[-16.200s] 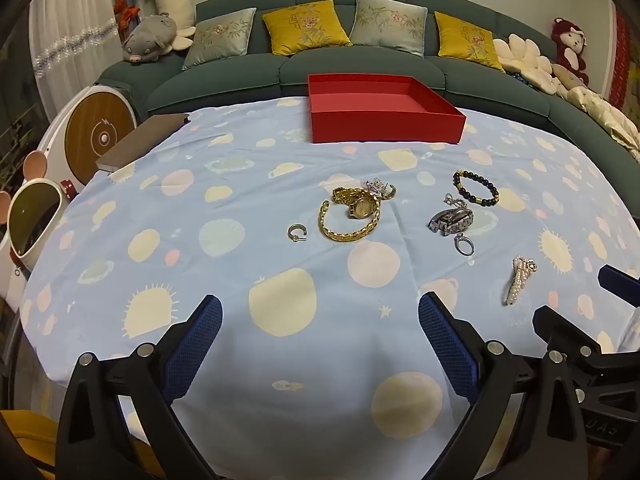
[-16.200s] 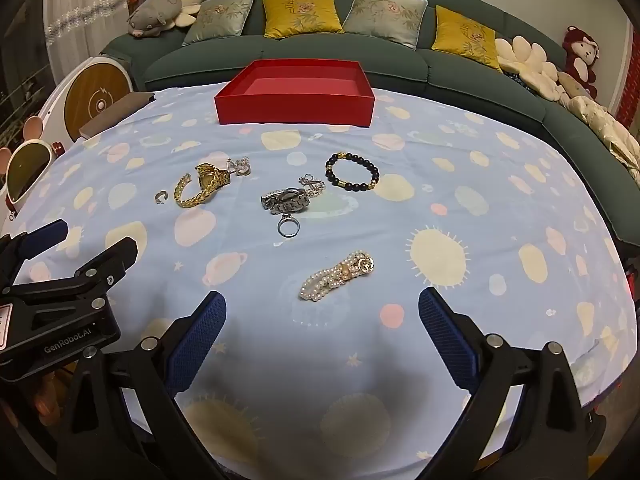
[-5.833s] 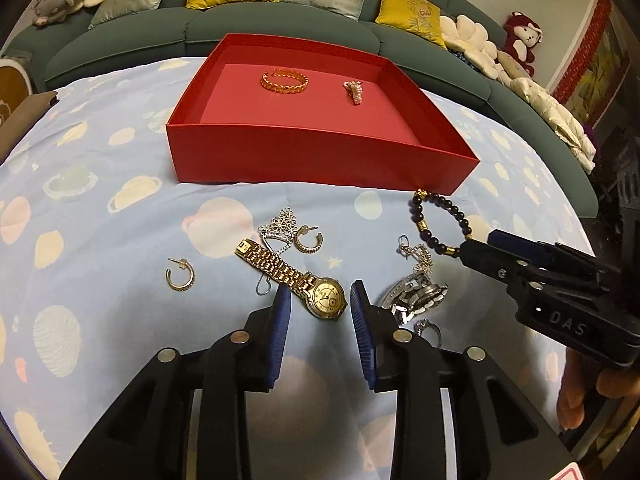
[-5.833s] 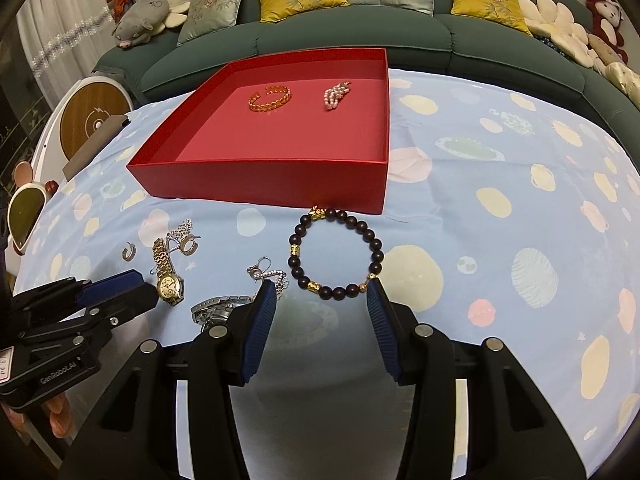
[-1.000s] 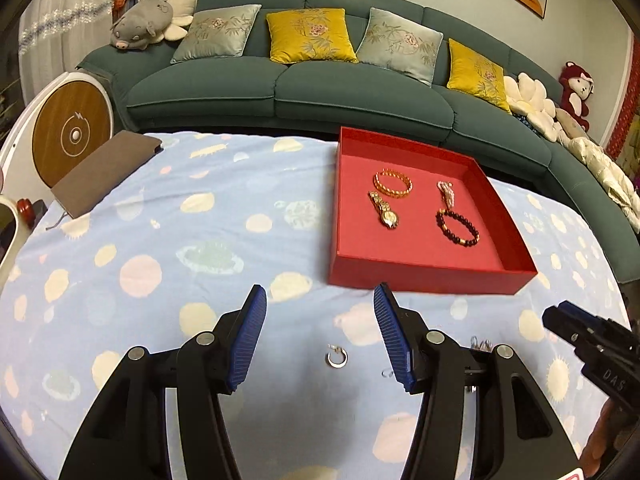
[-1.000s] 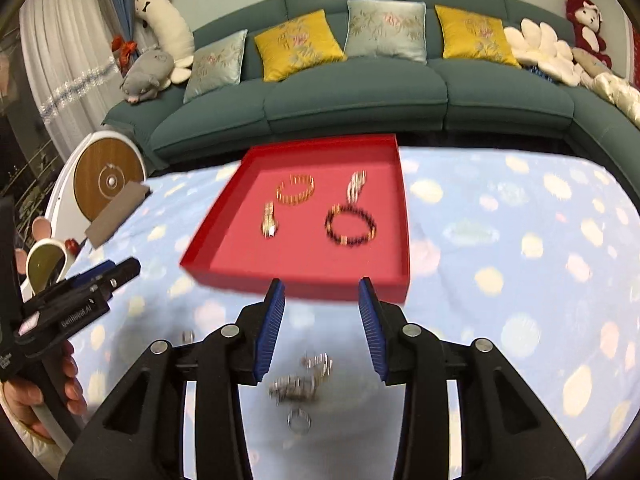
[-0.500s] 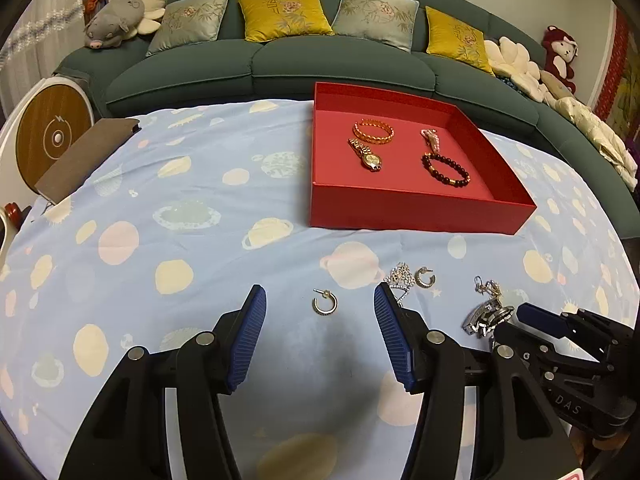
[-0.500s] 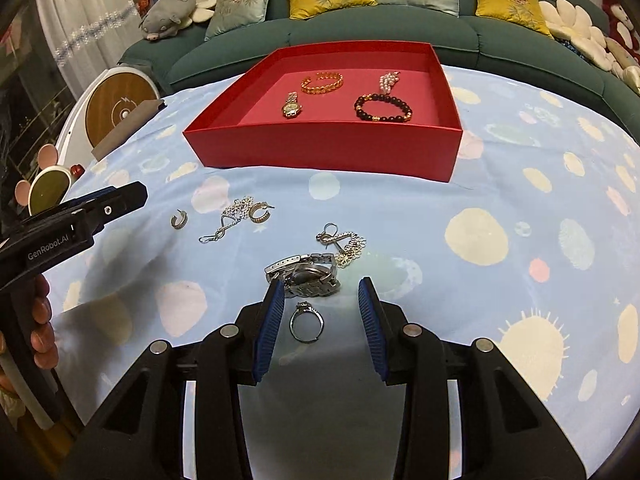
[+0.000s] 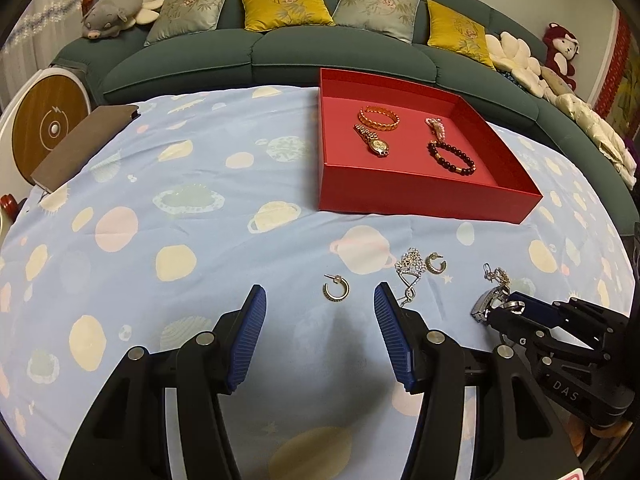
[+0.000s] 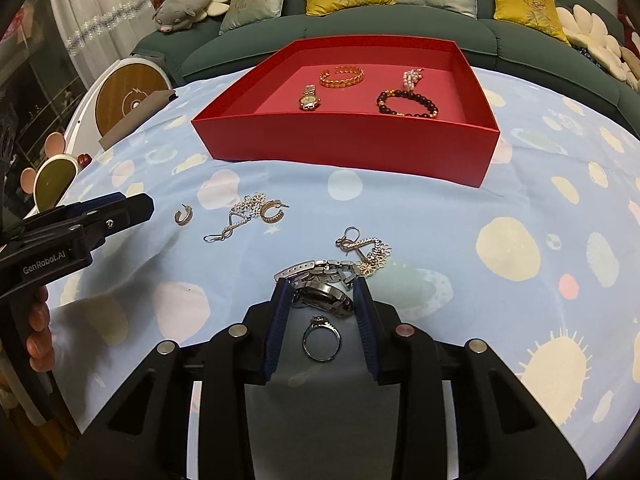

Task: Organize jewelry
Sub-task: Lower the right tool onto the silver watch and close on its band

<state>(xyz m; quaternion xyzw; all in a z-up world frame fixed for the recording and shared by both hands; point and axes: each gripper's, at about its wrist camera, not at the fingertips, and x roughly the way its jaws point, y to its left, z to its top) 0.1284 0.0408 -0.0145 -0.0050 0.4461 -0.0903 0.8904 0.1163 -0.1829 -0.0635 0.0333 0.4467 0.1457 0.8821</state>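
Cloth, pale blue with printed planets, covers the surface (image 9: 180,184) and lies bare to the left of my left gripper (image 9: 320,334); its rounded edge drops away at the near corners. The shallow red cardboard tray (image 10: 344,140) sits toward the far side near the green sofa (image 9: 260,52), holding a gold chain bracelet (image 9: 379,118), a gold wristwatch (image 9: 374,142), a dark beaded bracelet (image 9: 451,157) and a small pearl piece (image 9: 437,127).

My left gripper stands half open and empty, a small hoop earring (image 9: 335,289) lying just ahead between its pads. A silver filigree chain (image 9: 410,270) touches its right finger, a second hoop earring (image 9: 435,263) beside that.

My right gripper (image 10: 320,292) has just been closing, with the silver steel wristwatch (image 10: 320,286) between the pads; I cannot tell whether they press on it yet. A silver stone-set ring (image 10: 321,338) lies inside the fingers, and a silver dangle earring (image 10: 362,250) touches the watch band on the far side.

From the left view, the right gripper hides most of that watch.
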